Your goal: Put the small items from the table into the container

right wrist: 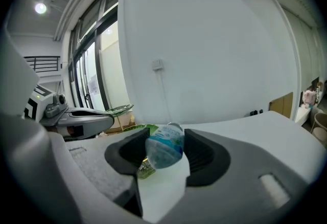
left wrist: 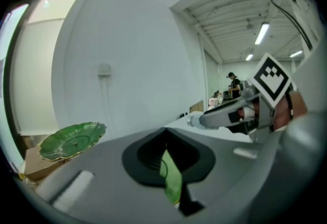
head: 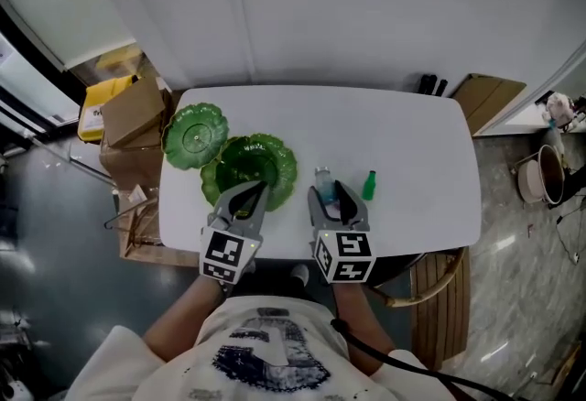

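The right gripper (head: 330, 200) is clamped on a small clear plastic bottle (right wrist: 164, 150) over the white table's (head: 412, 143) near edge; its blue-and-white label is too blurred to read. A tiny green bottle (head: 370, 185) stands just beside it. The left gripper's (head: 244, 196) jaws are nearly together at the rim of a glossy green leaf-shaped plate (head: 270, 159), with green showing in the slit.

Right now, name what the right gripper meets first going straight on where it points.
Likely the bare table top: the right gripper, shut on a small clear bottle, tilts slightly down, with nothing else ahead. Depth is unclear.
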`<action>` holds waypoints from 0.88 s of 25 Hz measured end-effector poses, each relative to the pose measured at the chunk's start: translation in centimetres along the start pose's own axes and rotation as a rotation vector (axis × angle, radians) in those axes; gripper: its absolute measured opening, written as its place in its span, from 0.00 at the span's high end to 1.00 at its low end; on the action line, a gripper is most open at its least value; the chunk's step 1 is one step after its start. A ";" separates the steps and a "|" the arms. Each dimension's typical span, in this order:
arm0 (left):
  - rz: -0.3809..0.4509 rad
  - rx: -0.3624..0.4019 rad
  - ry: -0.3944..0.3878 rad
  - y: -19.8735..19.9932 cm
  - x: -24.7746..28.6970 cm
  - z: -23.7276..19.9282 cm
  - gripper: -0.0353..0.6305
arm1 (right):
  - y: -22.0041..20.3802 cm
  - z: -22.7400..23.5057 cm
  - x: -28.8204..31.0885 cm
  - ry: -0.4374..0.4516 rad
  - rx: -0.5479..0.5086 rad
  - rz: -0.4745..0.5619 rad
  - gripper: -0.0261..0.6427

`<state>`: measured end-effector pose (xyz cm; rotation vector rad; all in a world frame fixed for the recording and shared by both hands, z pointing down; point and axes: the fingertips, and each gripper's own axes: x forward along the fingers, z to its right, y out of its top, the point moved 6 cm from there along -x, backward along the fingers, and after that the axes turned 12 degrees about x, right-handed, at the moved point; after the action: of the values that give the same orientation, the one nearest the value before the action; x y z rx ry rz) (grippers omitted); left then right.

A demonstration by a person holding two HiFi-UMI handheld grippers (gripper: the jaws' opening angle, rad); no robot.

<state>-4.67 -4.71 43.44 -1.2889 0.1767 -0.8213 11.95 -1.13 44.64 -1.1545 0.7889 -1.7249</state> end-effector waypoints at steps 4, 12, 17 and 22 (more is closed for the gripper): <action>-0.003 -0.016 0.007 -1.5 -1.2 -2.3 0.96 | -0.1 -2.8 1.3 0.011 -0.023 -0.009 0.65; -0.001 -0.025 -0.023 -4.4 -3.2 -6.2 0.96 | -1.5 -7.6 4.4 -0.001 -0.044 -0.046 0.65; 0.007 -0.040 -0.054 -6.3 -4.0 -7.8 0.96 | -3.3 -10.4 6.5 -0.004 -0.060 -0.103 0.65; 0.019 -0.055 -0.088 -7.6 -4.9 -8.4 0.96 | -4.7 -12.6 7.7 -0.018 -0.070 -0.133 0.65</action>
<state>-16.16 -8.54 46.11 -1.3709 0.1419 -0.7459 -2.60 -5.87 46.92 -1.2934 0.7827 -1.8049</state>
